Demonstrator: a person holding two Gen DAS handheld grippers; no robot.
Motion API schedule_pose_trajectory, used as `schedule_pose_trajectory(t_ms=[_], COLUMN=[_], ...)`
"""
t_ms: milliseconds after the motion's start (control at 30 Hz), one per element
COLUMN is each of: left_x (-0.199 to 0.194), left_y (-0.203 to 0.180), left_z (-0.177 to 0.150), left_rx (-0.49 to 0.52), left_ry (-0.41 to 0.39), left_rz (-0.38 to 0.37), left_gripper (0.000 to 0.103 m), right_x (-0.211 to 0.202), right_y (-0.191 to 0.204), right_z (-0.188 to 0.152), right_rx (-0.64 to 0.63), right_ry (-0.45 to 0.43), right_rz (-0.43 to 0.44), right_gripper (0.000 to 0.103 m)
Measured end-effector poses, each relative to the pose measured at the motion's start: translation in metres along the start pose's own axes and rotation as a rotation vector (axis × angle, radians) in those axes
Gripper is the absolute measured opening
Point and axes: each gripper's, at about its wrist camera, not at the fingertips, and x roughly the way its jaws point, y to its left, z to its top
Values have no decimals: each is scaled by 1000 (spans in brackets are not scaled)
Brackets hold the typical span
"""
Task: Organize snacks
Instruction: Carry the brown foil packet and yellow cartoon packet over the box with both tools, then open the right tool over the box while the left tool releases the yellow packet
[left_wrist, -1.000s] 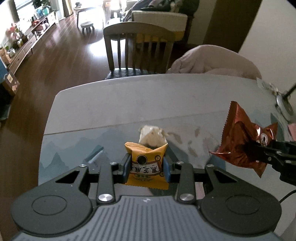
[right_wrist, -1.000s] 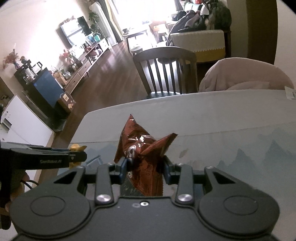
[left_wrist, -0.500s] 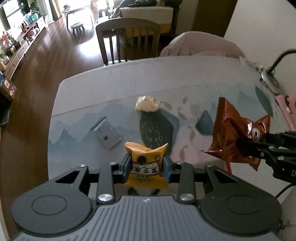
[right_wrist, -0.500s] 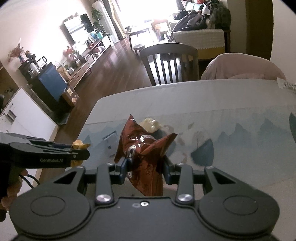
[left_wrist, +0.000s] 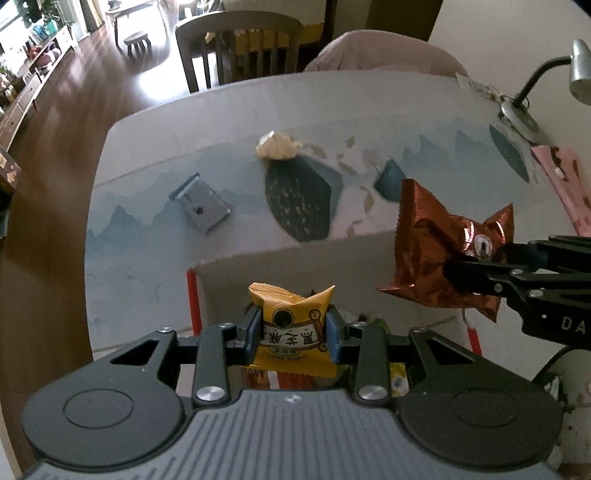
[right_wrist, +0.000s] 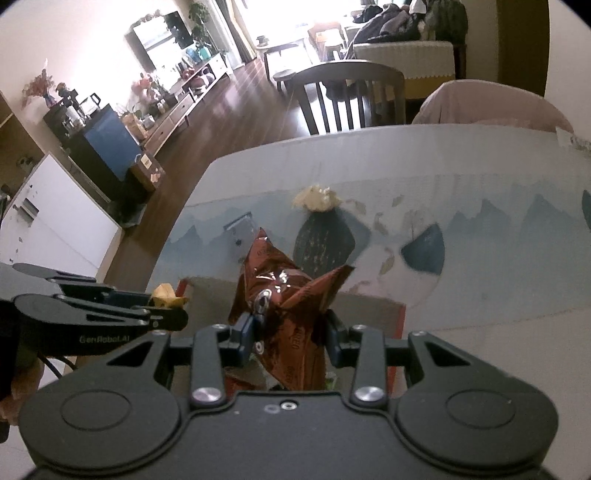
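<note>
Sunlit wooden flooring and a dark dining chair are seen beyond a table covered with a blue mountain-print cloth. At the near edge of that table a cardboard box with red edges is seen, its flap raised. A yellow snack packet is gripped between the blue pads of the left gripper, above the box opening. A crinkled brown foil packet is clamped in the right gripper, also over the box and just right of the yellow packet. Farther from the box, a pale crumpled wrapper lies on the cloth, and a grey metal clip-like item lies to the wrapper's left. A pink packet lies at the table's right side, beside a desk lamp.
</note>
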Motion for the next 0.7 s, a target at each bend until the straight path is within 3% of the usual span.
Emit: schedule_pose_trajectory(t_ms=[333,700], left_x=[28,65], left_y=[0,-3], left_z=[-32,-46], left_rx=[-2,3], left_ry=[62,119], left_rz=[-11,15], left_gripper=[34,34], right_x=[21,56], right_y=[8,8], right_z=[-42,-63], right_rx=[23,78], right_ry=[58,120], right_rz=[8,13], right_gripper=[37,37])
